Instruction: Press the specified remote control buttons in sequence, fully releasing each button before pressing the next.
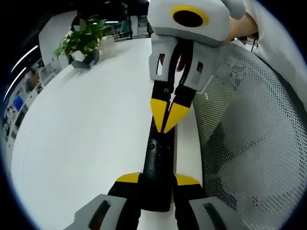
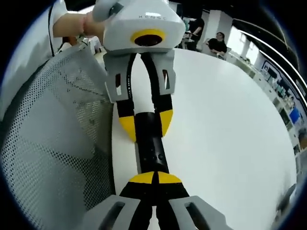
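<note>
Open-plan office behind, big round white table (image 1: pixel 86 129) as the work surface, edge of a grey perforated mesh chair back (image 1: pixel 249 143) just beside it. Slim black bar-shaped remote control (image 1: pixel 160 163) lies lengthwise on the table near that edge, between the two grippers facing each other. Left gripper (image 1: pixel 158 184), in the left gripper view: yellow-tipped black jaws spread just to the remote's width, one on each long side of its near end, clamped on it. Right gripper (image 2: pixel 154 178), in the right gripper view: yellow tips pinched together, no gap visible, nothing between them, tips sitting on top of the remote's upper face at its other end; whether they bear down on a button I cannot tell, buttons too small to make out. Same gripper shows from the front in the left gripper view, tips together in a V on the remote. In the right gripper view the left gripper appears opposite, jaws straddling the remote. Person's hand (image 2: pixel 79 24) wraps the left gripper's white body, white sleeve alongside. Green leafy potted plant (image 1: pixel 84 40) on the far side of the table. Seated people at desks in the background.
</note>
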A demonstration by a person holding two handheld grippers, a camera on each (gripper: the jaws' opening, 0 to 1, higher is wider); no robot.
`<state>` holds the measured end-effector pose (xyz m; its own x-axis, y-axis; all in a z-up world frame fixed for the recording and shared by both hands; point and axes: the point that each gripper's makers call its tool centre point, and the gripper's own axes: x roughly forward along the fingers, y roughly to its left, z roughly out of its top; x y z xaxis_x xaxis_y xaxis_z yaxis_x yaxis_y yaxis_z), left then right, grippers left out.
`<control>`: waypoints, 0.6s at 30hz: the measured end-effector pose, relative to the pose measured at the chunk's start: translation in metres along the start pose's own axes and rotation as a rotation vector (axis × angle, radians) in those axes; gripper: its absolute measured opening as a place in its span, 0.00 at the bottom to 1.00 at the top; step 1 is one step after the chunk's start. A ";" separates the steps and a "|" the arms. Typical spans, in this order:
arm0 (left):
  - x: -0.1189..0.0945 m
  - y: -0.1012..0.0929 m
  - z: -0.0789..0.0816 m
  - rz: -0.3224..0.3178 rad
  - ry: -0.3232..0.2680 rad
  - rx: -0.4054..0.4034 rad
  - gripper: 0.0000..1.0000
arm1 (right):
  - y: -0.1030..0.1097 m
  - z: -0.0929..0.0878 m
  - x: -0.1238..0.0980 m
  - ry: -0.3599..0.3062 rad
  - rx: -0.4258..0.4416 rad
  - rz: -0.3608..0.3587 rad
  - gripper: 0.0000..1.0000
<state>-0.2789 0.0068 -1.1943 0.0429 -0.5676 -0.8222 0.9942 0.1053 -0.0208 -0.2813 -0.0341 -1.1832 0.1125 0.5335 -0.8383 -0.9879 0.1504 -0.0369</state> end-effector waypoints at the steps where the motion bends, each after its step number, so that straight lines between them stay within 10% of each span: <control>1: 0.000 0.000 0.000 0.000 0.000 0.001 0.24 | 0.000 0.000 0.001 0.009 -0.001 0.002 0.00; 18: 0.000 0.000 0.000 0.003 -0.001 -0.008 0.24 | -0.001 0.004 0.000 -0.084 0.082 -0.008 0.00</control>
<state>-0.2788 0.0065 -1.1941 0.0461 -0.5680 -0.8218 0.9933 0.1135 -0.0227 -0.2802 -0.0313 -1.1808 0.1318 0.5995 -0.7894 -0.9754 0.2204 0.0045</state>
